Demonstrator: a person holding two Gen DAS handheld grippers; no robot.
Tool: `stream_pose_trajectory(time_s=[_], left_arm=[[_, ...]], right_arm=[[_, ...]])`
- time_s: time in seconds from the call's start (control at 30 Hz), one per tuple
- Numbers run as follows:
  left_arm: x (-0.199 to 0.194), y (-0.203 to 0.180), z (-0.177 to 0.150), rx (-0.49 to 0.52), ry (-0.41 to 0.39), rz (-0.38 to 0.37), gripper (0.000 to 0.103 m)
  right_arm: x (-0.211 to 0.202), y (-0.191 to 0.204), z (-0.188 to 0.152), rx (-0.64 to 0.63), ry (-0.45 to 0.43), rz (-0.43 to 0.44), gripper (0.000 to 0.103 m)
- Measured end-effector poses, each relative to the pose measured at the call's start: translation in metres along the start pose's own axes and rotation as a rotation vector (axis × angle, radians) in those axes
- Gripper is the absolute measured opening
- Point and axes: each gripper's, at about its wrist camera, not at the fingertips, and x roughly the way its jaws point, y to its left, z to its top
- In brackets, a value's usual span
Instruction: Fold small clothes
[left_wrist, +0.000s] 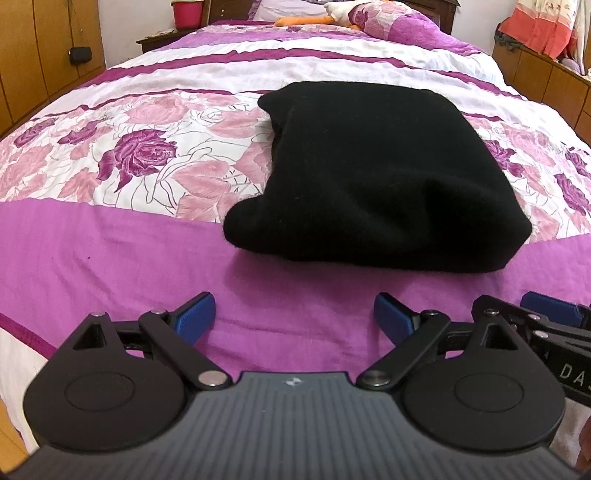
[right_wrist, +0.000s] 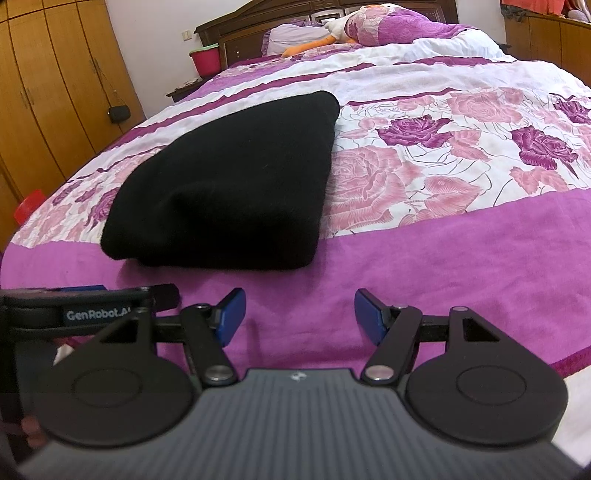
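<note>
Bed (right_wrist: 480, 266) fills the view ahead of the tongs, under a magenta and white rose-print bedspread (left_wrist: 110, 155). Dark carved wooden headboard (right_wrist: 236, 33) at far end, floral pillow (right_wrist: 399, 26) against it. Wooden wardrobe (right_wrist: 48, 85) along the left wall. Red bucket (right_wrist: 205, 59) on a nightstand (right_wrist: 181, 90), far left. White wall (right_wrist: 147, 40) behind. Wooden cabinet (left_wrist: 543, 74) on right. Even, soft light.
</note>
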Motion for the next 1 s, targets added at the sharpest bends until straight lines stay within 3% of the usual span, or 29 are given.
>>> stream_pose_trajectory(time_s=[1.0], left_arm=[[-0.0017,-0.0040,-0.0021,0.025,-0.001,-0.006,0.095]], right_arm=[[-0.0013,0.0037,-0.0016,-0.005,-0.001,0.006,0.068]])
